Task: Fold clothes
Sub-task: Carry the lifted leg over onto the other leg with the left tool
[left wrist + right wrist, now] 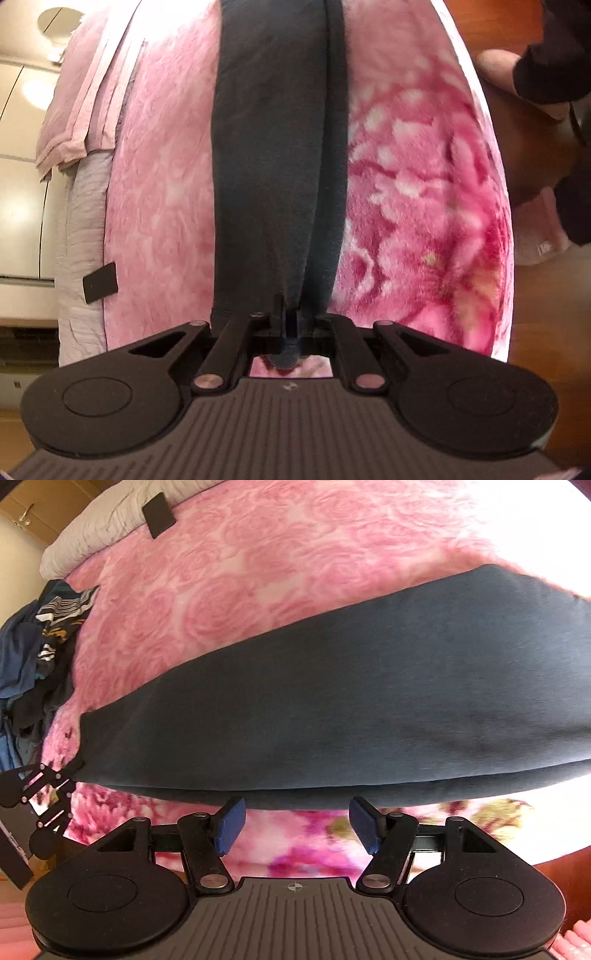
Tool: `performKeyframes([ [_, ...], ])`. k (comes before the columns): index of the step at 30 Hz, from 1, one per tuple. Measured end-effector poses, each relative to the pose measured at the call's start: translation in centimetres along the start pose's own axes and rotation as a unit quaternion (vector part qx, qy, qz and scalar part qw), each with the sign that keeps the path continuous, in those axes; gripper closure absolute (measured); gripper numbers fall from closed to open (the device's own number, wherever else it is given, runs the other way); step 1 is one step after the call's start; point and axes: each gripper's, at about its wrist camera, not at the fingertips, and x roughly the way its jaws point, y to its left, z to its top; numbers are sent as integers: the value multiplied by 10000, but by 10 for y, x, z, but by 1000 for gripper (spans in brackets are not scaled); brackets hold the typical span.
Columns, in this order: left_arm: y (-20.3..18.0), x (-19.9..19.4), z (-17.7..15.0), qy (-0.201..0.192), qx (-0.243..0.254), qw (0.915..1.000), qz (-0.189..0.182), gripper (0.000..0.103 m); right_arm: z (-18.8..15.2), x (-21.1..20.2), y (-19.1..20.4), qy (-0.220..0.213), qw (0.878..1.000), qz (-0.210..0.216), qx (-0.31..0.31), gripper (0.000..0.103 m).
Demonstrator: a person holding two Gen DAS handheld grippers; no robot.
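A dark navy garment (332, 701) lies as a long folded strip across a pink flowered blanket (240, 572) on a bed. In the left wrist view the same dark garment (273, 147) runs straight away from me, and my left gripper (286, 317) is shut on its near end, with a bunch of cloth pinched between the jaws. My right gripper (297, 825) is open just off the strip's near long edge, its blue pads (231, 825) apart with only blanket between them. The left gripper (44, 797) also shows at the strip's left end.
A heap of dark and striped clothes (37, 646) lies at the bed's left edge. A grey quilted cover (103, 528) with a black tag (159, 513) borders the blanket. Folded pink cloth (85, 96) lies at the far left. A person's hand and black sleeve (535, 70) show over the wooden floor.
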Motion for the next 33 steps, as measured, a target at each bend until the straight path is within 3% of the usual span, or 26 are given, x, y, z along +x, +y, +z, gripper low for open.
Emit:
performKeyframes([
  [4, 10, -8, -2, 27, -209, 9997, 141, 100, -4, -6, -18, -4, 9995, -122, 308, 37],
  [12, -6, 7, -14, -81, 281, 9995, -127, 99, -10, -5, -20, -26, 9987, -123, 501, 37],
  [17, 2, -5, -29, -119, 268, 9994, -159, 91, -13, -5, -16, -58, 9985, -109, 530, 37],
  [20, 13, -11, -37, 188, 5, 9994, -302, 91, -14, -4, -16, -125, 9976, -91, 675, 37],
  [24, 39, -17, -43, 359, -753, 9958, -366, 91, -16, -6, -15, -268, 9961, -51, 844, 37],
  [29, 68, -23, -7, -105, -1298, 9907, -395, 91, -22, -11, -25, -592, 9912, -181, 1172, 37],
  [33, 66, -26, 47, -792, -1217, 9880, -523, 88, -28, -22, -62, -1004, 9789, -271, 1757, 38],
])
